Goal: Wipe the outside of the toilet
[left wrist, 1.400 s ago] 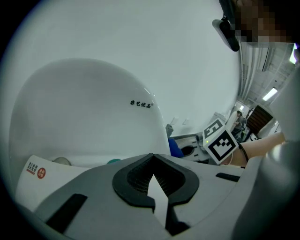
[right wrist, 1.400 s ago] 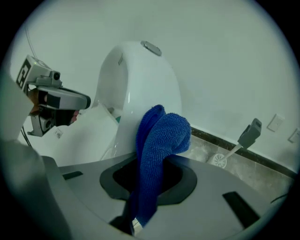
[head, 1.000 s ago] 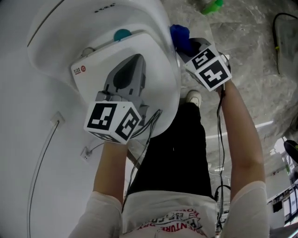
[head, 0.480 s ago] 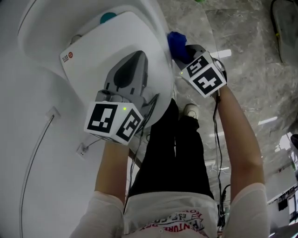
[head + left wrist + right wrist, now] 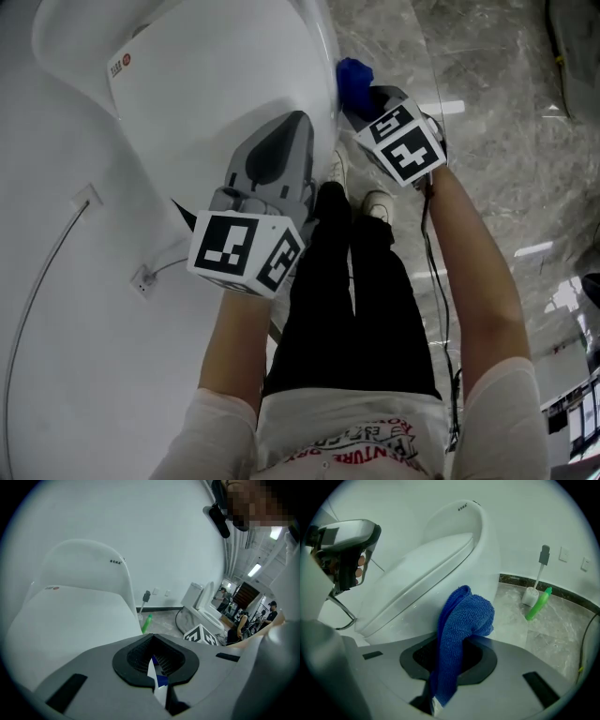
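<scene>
Marble floor (image 5: 487,112) meets white wall. Toilet (image 5: 216,84) fills the head view's upper left. Blue cloth (image 5: 461,620), pinched by the right gripper (image 5: 449,670), sits just beside its flank. Wiping appears in hand; next, press and sweep. Left gripper (image 5: 157,677), jaws together, is empty.

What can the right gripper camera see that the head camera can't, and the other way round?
Only the right gripper view shows the green bottle and toilet brush by the wall. Only the head view shows the person's legs and shoes. Both show the white toilet and the blue cloth held in the right gripper.
</scene>
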Available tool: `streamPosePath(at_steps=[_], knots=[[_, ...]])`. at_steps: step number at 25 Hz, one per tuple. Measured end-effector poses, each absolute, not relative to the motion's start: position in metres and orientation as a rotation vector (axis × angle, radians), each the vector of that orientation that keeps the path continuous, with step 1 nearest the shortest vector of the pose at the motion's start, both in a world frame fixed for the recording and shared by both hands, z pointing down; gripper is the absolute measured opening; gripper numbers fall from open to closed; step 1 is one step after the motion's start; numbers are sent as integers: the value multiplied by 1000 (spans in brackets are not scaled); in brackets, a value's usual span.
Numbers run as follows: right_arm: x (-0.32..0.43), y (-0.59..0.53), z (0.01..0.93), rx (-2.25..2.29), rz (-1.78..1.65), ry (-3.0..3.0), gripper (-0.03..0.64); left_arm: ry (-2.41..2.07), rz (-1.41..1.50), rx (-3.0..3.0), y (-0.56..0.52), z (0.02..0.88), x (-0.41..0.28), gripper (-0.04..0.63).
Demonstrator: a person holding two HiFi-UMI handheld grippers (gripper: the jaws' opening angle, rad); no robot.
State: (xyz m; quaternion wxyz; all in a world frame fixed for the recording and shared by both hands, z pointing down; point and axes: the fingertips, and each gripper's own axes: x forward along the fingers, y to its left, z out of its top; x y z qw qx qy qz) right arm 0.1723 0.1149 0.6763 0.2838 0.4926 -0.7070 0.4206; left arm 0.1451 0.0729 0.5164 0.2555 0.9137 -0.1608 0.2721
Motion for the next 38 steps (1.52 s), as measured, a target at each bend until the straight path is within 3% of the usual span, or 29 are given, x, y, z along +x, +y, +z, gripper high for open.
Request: streamPosePath(at_steps=[21,31,38], knots=[[37,200,678,1462,1299,-1672,75,-543,746,2367,162,521,-46,6],[-46,207,682,1655,1465,-1559,75,-506,767,2357,167,536,-156,6],[-130,193,683,1545,1454,-1681,75,-578,760,2325,163,549,-219,6]])
